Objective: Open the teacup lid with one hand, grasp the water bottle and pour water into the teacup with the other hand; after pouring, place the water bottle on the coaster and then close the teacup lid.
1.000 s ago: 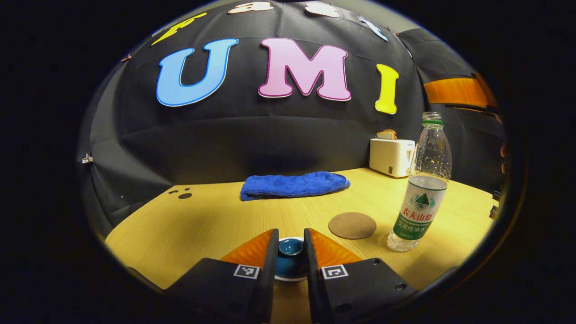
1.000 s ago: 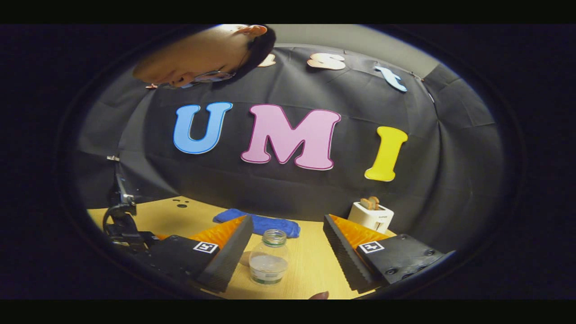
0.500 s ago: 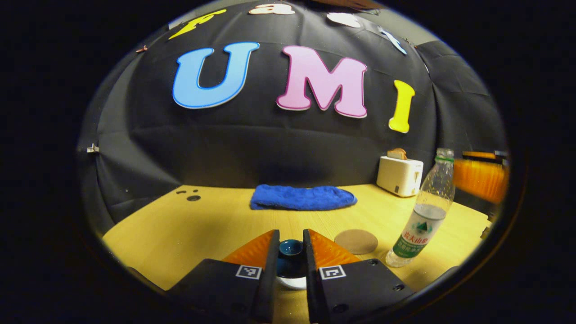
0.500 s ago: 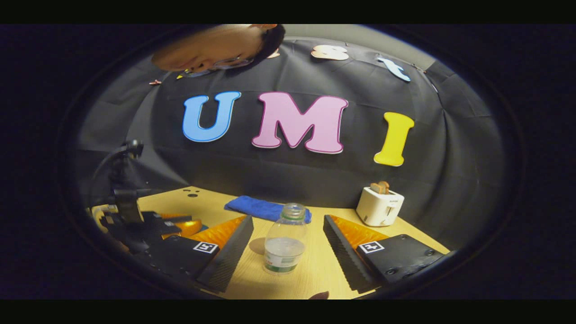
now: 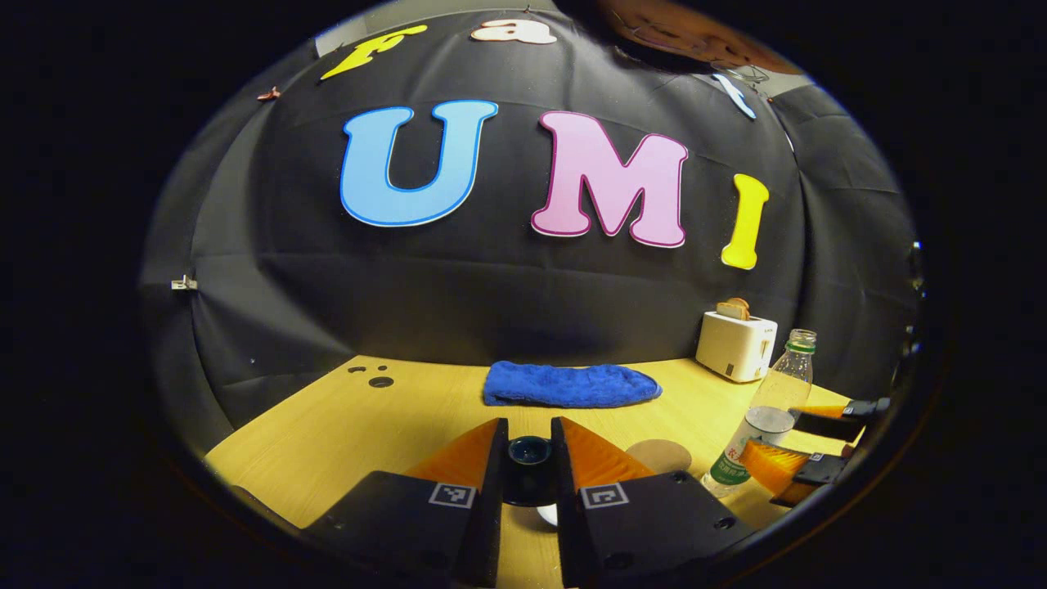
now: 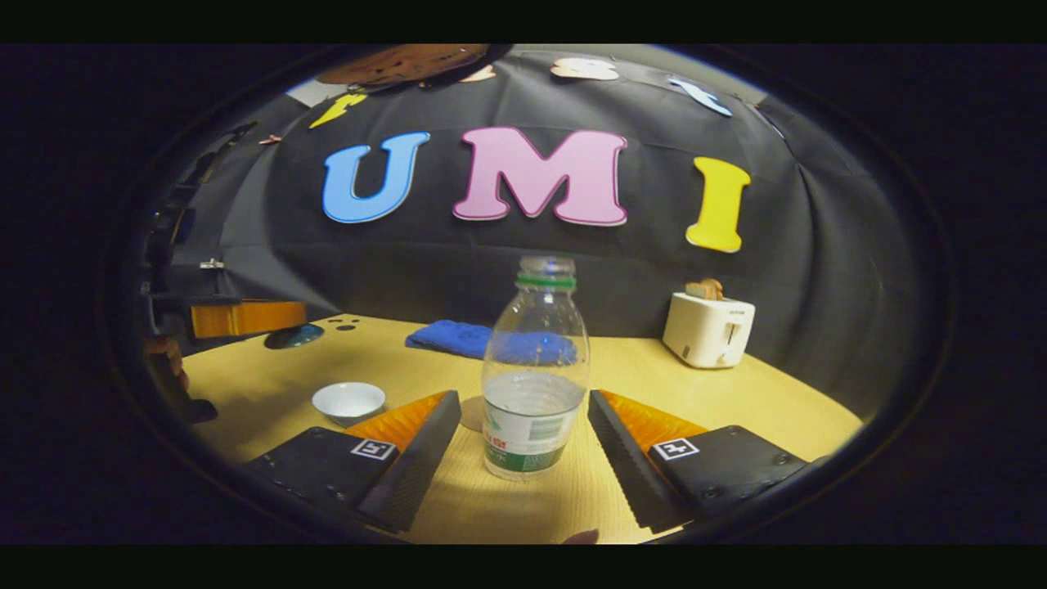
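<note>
We lifted the lid [image 5: 529, 455] off the cup [image 6: 348, 402] since a second ago, pinched in our left gripper [image 5: 528, 466]. The cup sat open on the table [image 6: 654, 384]. Our right gripper [image 6: 523, 442] came low around the bottle [image 6: 533, 384], fingers apart, not touching. Next we could grab it.

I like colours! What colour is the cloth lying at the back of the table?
The cloth is bright blue, seen best in the left gripper view.

Clear glossy plastic water bottle [image 6: 534, 384], fluffy blue cloth [image 5: 570, 385], matt wood-grain table [image 6: 703, 393], glossy white teacup [image 6: 348, 401].
</note>
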A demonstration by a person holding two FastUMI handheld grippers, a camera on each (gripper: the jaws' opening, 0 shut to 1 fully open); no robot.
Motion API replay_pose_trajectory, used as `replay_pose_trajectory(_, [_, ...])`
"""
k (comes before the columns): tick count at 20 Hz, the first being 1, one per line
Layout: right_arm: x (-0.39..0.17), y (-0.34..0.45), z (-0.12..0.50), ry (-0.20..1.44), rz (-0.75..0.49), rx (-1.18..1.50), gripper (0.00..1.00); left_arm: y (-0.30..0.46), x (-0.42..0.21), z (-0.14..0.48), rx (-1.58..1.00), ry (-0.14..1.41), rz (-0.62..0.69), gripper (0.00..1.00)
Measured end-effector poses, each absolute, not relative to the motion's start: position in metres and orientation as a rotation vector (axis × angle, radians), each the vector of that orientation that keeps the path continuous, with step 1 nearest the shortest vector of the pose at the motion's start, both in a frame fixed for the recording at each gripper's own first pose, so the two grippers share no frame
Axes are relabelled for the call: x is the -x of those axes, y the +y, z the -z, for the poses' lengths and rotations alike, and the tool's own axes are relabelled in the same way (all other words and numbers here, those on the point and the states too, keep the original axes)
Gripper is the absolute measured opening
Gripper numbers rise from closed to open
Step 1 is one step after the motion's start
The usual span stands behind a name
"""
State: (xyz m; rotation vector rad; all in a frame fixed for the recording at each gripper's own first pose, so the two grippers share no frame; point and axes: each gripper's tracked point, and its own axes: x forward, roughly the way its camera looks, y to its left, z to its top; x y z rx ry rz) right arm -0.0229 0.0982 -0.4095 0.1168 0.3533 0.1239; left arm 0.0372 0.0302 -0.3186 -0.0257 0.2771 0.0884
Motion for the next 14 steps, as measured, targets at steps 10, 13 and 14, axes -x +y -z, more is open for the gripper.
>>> replay_pose_trajectory(10, [-0.002,0.107,0.419,0.41,-0.17,-0.071,0.77,0.039,-0.034,0.316,0.012,0.273,-0.117,0.32])
replay_pose_trajectory(13, [-0.014,0.101,0.411,0.418,-0.209,0.124,0.81,0.046,-0.031,0.314,0.002,0.271,-0.128,0.32])
replay_pose_trajectory(14, [-0.018,0.098,0.41,0.422,-0.217,0.195,0.77,0.048,-0.031,0.313,-0.002,0.268,-0.133,0.32])
